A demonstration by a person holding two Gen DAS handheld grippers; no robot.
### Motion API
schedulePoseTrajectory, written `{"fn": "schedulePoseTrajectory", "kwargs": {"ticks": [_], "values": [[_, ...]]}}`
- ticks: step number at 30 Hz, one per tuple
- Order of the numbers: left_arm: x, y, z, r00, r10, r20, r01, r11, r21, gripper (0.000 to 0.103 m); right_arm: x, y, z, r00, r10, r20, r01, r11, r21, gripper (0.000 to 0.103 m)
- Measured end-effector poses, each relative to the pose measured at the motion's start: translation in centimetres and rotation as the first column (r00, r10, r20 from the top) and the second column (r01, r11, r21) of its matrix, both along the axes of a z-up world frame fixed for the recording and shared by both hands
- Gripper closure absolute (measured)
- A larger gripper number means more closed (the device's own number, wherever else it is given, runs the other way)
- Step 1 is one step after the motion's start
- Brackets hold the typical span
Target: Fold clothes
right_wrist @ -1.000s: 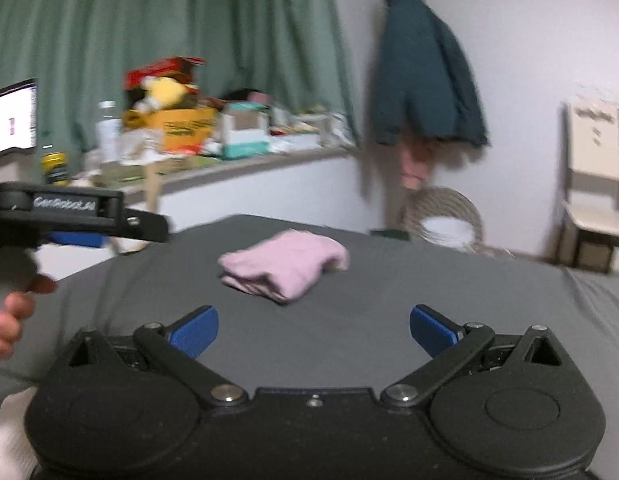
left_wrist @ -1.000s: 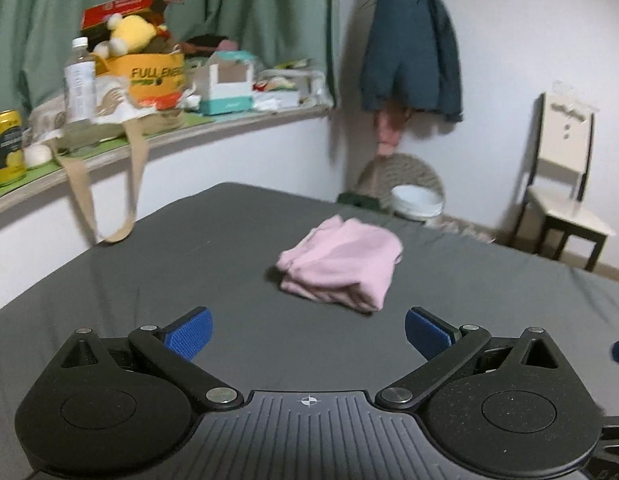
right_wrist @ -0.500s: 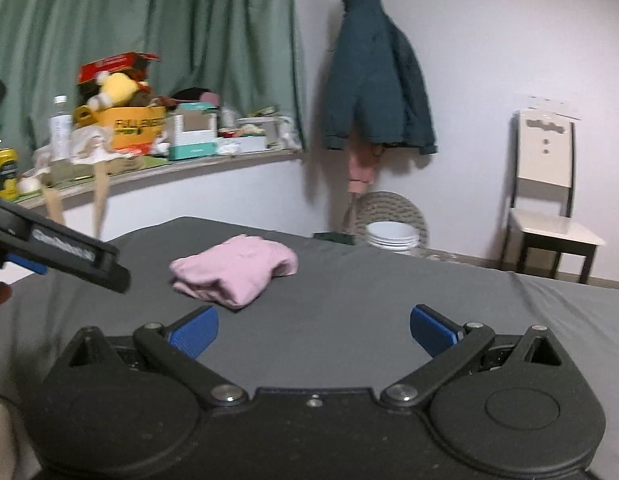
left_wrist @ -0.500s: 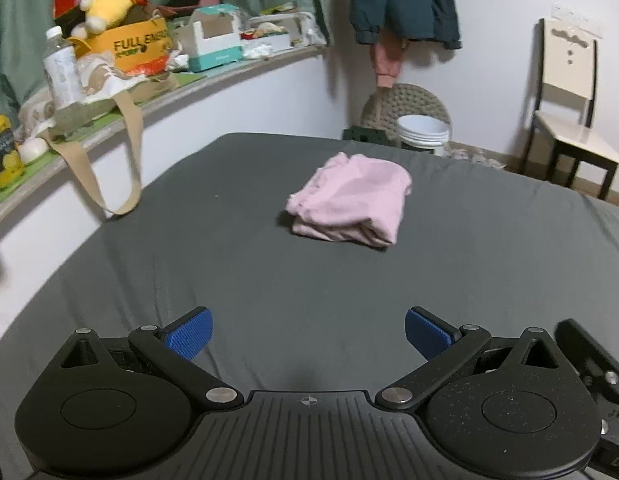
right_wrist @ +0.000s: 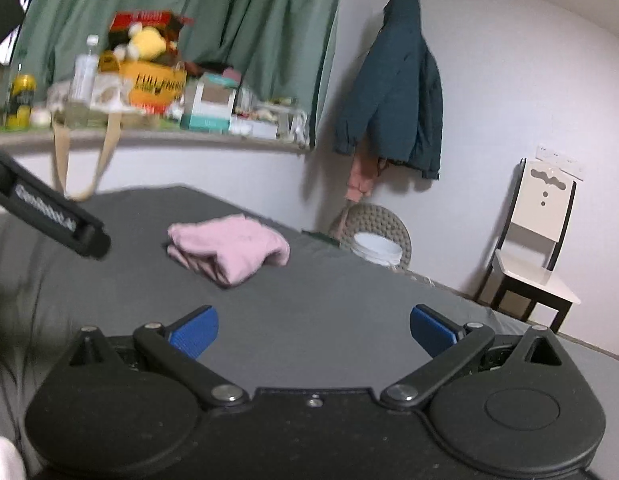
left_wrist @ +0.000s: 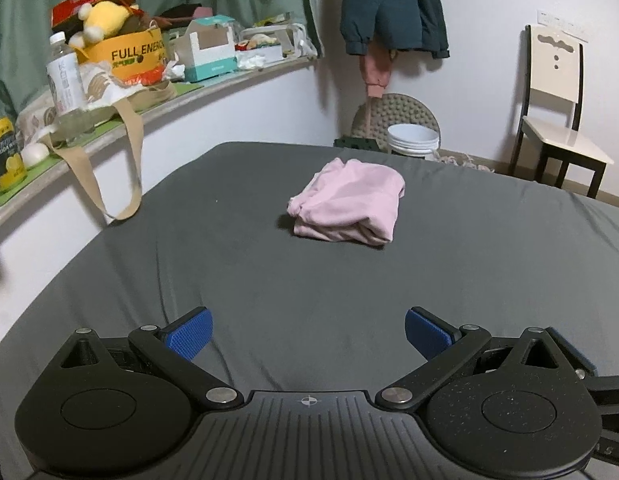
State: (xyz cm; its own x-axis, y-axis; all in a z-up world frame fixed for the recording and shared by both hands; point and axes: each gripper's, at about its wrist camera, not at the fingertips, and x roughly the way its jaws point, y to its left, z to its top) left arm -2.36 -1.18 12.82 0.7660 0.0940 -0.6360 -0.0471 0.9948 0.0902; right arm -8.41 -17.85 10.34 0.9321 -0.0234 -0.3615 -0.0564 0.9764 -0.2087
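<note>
Left gripper (left_wrist: 307, 334): jaws spread wide, empty, held above grey bed sheet (left_wrist: 189, 264). Right gripper (right_wrist: 313, 332): likewise spread, empty. Pink garment (left_wrist: 347, 202) lies ahead, mid-bed, in compact folded bundle, well apart from both. Judgement: fold appears complete, grippers clear. Next move, if any: approach bundle for tidying or removal.

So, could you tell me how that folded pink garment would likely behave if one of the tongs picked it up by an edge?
The pink garment looks soft, so it would probably droop. Its stacked layers look loose, so the fold would likely fall open. It seems light for its size.
</note>
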Motion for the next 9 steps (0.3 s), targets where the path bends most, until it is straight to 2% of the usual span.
{"fn": "schedulePoseTrajectory", "kwargs": {"ticks": [4,9], "values": [[0.03,0.27,-0.13,1.0,0.008,-0.009,-0.008,1.0,-0.008,0.0,0.13,-0.16,-0.25,0.999,0.009,-0.04,-0.008,0.999,0.041,0.0],[-0.03,0.29,-0.23,1.0,0.017,-0.008,-0.017,1.0,-0.004,0.0,0.13,0.0,-0.27,0.999,0.015,-0.048,-0.013,0.999,0.039,0.0]]}}
